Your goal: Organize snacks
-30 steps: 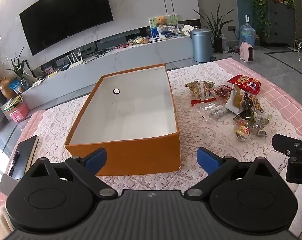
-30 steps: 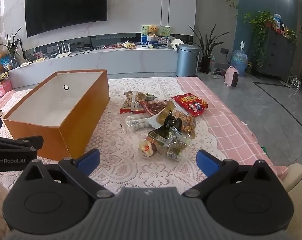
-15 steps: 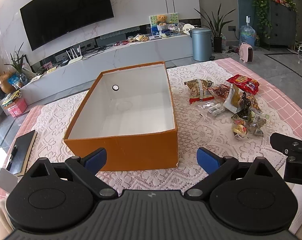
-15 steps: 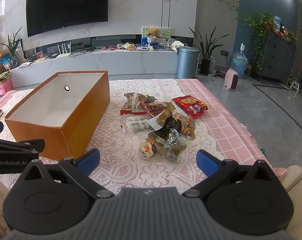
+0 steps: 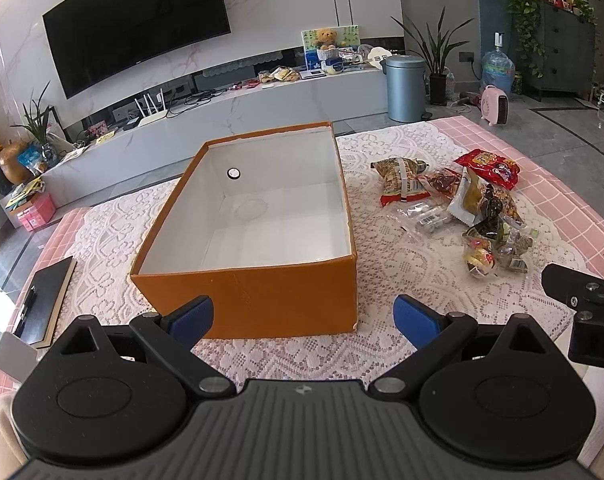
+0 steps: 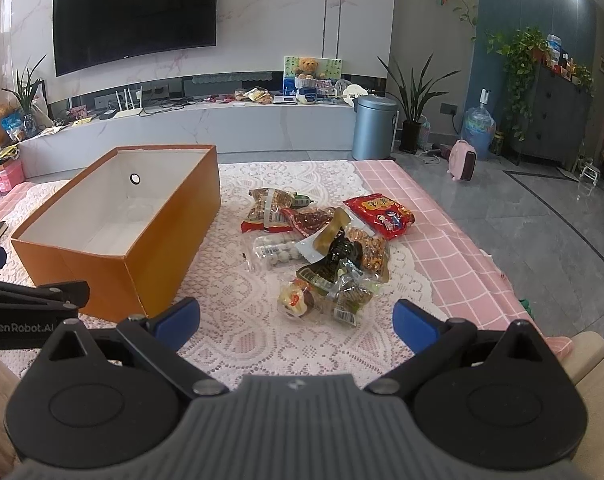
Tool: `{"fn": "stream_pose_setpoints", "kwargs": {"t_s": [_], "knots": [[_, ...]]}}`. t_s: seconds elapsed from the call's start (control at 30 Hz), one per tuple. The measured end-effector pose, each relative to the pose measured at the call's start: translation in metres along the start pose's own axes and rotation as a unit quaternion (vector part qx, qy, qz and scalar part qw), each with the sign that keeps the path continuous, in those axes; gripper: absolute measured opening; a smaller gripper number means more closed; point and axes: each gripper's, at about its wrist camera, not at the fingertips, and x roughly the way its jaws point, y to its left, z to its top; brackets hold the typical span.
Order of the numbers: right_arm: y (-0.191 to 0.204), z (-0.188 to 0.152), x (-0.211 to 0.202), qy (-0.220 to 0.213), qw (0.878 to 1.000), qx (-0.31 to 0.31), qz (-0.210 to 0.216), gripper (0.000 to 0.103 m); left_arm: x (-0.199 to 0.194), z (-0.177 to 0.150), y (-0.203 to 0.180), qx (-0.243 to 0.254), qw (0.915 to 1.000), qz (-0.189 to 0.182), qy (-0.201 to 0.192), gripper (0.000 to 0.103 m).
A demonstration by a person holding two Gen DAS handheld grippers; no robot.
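Living room, lace-covered desk [image 6: 238, 344]: snack packets [image 6: 325, 248] heaped at three o'clock of the empty orange box [image 5: 262, 304], light, crinkly, slippery, best pinched at sealed edges; left hand-held gripper [image 5: 303, 316] and right hand-held gripper [image 6: 296, 316] both wide, empty.

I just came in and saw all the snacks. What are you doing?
Tidying snacks. A person holds two tongs, the left tongs and the right tongs, both open and holding nothing. The orange box sits empty on the lace tablecloth. The snack packets lie in a pile beside it, none put in yet.
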Motion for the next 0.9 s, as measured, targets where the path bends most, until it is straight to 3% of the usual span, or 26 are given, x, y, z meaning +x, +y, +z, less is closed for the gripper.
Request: {"fn": "stream_pose_setpoints", "kwargs": {"t_s": [0.9], "knots": [[0.0018, -0.0006, -0.0016, -0.001, 1.000, -0.003, -0.001, 0.100, -0.0017, -0.0005, 0.0020, -0.007, 1.0000, -0.005, 0.005, 0.103]]}}
